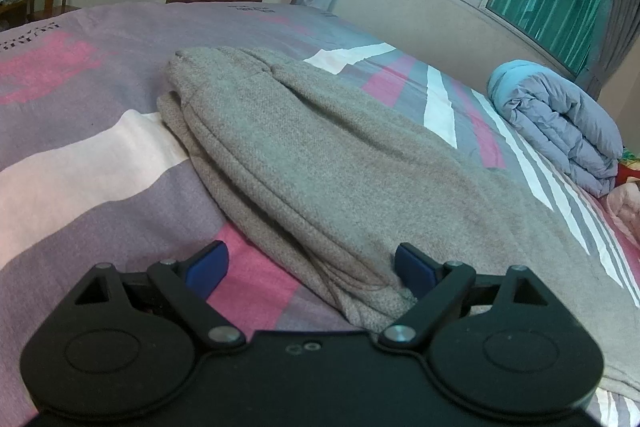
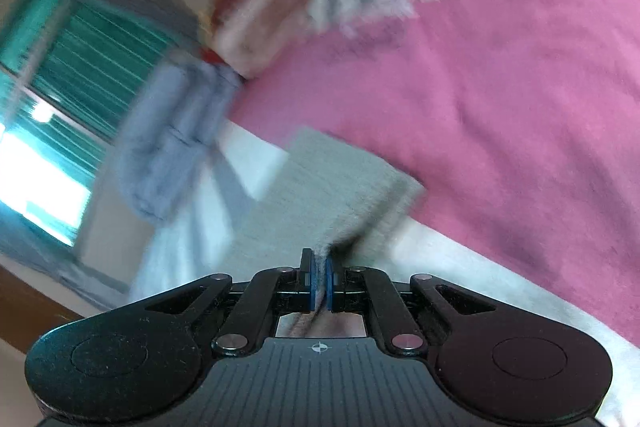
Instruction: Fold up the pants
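The grey knitted pants (image 1: 320, 155) lie along the middle of the left wrist view, stretched over the pink, grey and white striped bedsheet (image 1: 72, 163), already doubled lengthwise with layered edges showing at lower centre. The left gripper (image 1: 310, 267) stands spread wide at the bottom of that frame, grasping nothing; its right blue pad touches the cloth while the left pad sits over bare sheet. In the right wrist view, the right gripper (image 2: 319, 285) is clenched at lower centre on an edge of the same grey fabric (image 2: 332, 195), which rises from the pads toward mid-frame. That view is smeared, so how many layers are pinched cannot be told.

The risks, as I judge them: the pinch looks shallow, so a quick pull could let the cloth slip out or carry only the top layer, leaving a skewed fold. With the left side unsecured, dragging one end may slide the whole garment across the sheet. The folded pale blue quilt (image 1: 560, 131) at the right lies near enough to crowd a wide swing.
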`<act>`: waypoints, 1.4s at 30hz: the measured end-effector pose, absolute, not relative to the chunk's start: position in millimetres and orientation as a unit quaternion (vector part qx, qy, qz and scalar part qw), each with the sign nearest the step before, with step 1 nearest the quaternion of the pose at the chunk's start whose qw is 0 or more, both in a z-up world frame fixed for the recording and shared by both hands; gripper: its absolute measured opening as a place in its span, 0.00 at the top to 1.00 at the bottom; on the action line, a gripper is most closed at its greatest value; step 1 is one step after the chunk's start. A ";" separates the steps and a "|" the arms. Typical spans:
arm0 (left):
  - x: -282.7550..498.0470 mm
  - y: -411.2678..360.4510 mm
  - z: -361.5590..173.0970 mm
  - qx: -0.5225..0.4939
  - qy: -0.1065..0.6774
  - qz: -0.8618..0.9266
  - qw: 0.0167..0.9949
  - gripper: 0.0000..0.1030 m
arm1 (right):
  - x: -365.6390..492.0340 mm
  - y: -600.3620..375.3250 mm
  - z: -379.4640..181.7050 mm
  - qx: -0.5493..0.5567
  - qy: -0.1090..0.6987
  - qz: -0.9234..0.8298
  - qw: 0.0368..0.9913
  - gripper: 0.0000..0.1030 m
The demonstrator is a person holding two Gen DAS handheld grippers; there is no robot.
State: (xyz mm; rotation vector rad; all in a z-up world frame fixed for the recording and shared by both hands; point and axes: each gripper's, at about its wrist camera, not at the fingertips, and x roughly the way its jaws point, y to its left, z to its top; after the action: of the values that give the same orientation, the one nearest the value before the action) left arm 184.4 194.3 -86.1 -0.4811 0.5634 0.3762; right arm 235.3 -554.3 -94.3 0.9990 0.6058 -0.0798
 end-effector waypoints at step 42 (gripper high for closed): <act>188.1 286.5 -51.8 -0.276 0.241 0.218 0.904 0.53 | 175.5 -482.0 -65.6 0.412 0.248 -0.047 0.875 0.66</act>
State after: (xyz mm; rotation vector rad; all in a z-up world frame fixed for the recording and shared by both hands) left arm 188.1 286.5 -51.8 -0.5701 0.4989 0.4503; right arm 175.5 -482.0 -65.6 0.8611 0.5169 -0.0976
